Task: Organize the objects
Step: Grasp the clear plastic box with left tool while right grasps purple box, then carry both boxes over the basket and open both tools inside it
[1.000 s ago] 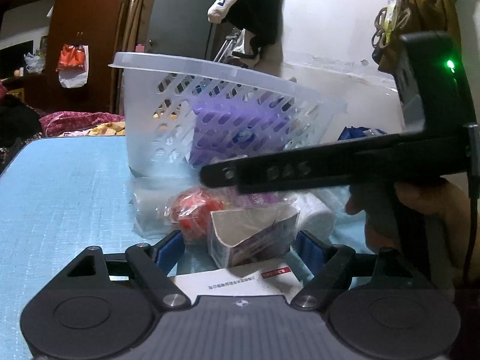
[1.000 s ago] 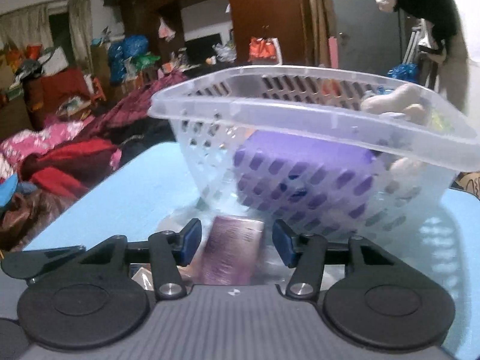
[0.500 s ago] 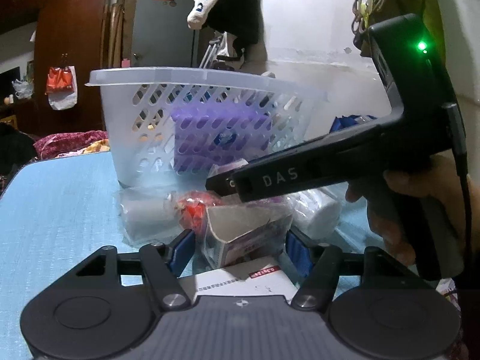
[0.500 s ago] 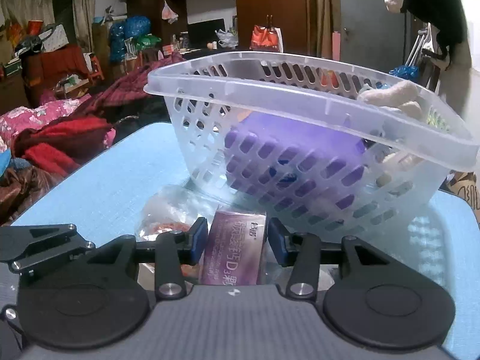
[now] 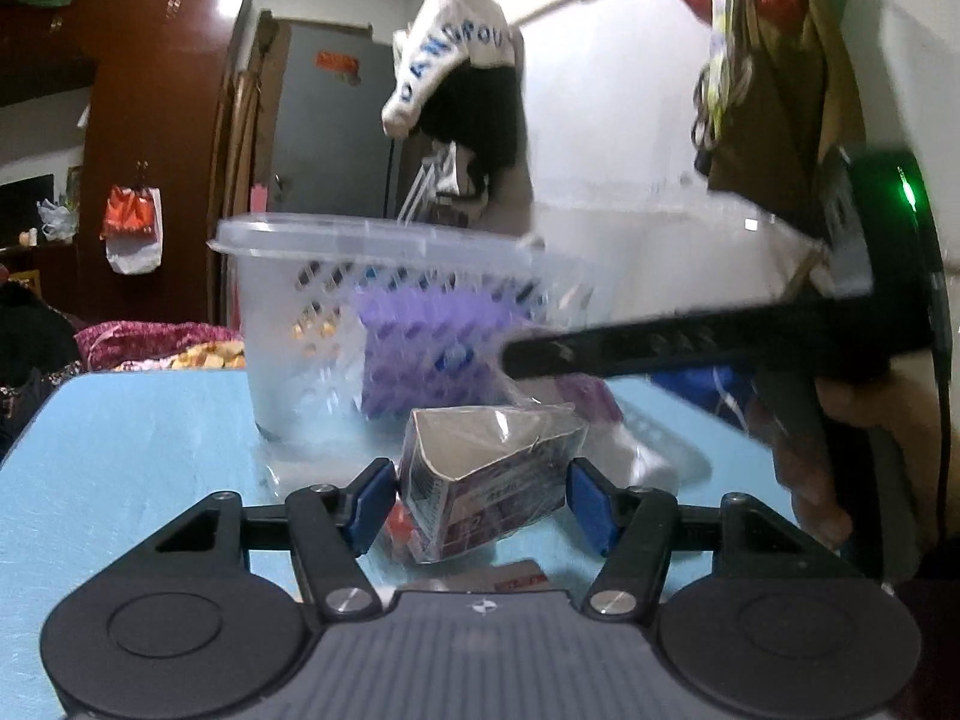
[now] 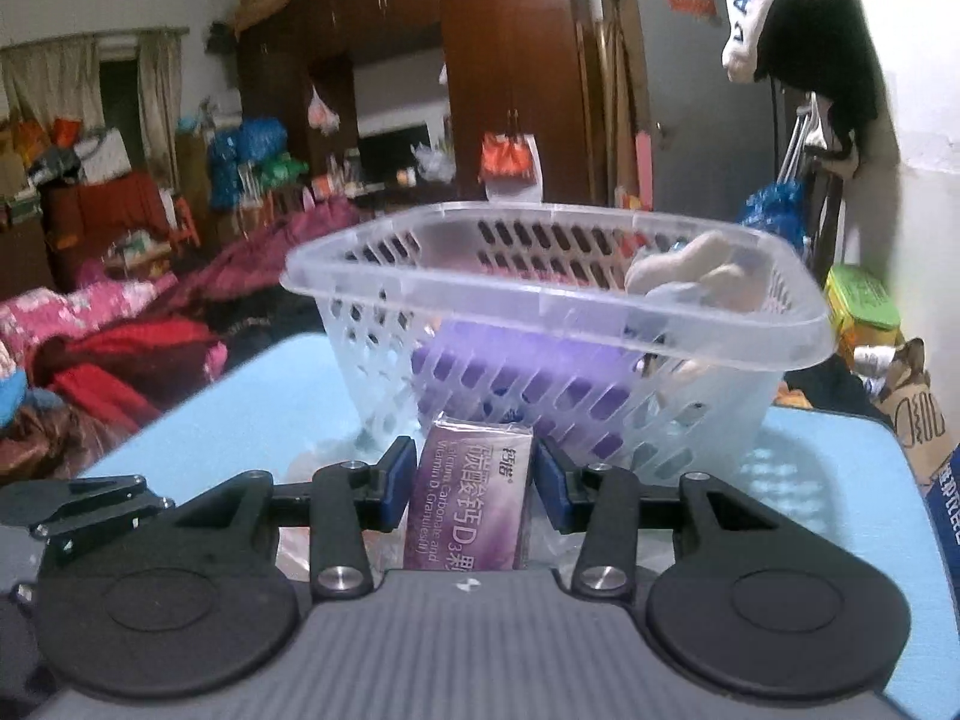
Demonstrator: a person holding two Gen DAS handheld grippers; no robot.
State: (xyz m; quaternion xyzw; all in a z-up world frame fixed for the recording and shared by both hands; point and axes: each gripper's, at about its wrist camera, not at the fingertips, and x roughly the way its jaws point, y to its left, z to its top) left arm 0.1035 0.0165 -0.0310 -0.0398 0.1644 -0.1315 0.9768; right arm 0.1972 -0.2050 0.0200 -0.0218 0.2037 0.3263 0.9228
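Since a second ago both views have risen, the basket point(image 5: 384, 324) sitting lower. In the left wrist view, the left gripper point(image 5: 480, 495) grips a torn-open carton point(image 5: 486, 480) at 12 o'clock, likely bound for the basket. In the right wrist view, the right gripper point(image 6: 474, 480) clamps a purple box point(image 6: 474, 498), basket point(image 6: 540, 324) beyond.

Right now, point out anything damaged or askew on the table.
The purple carton between the left gripper's fingers is torn open at its top and sits tilted. The basket looks intact and upright.
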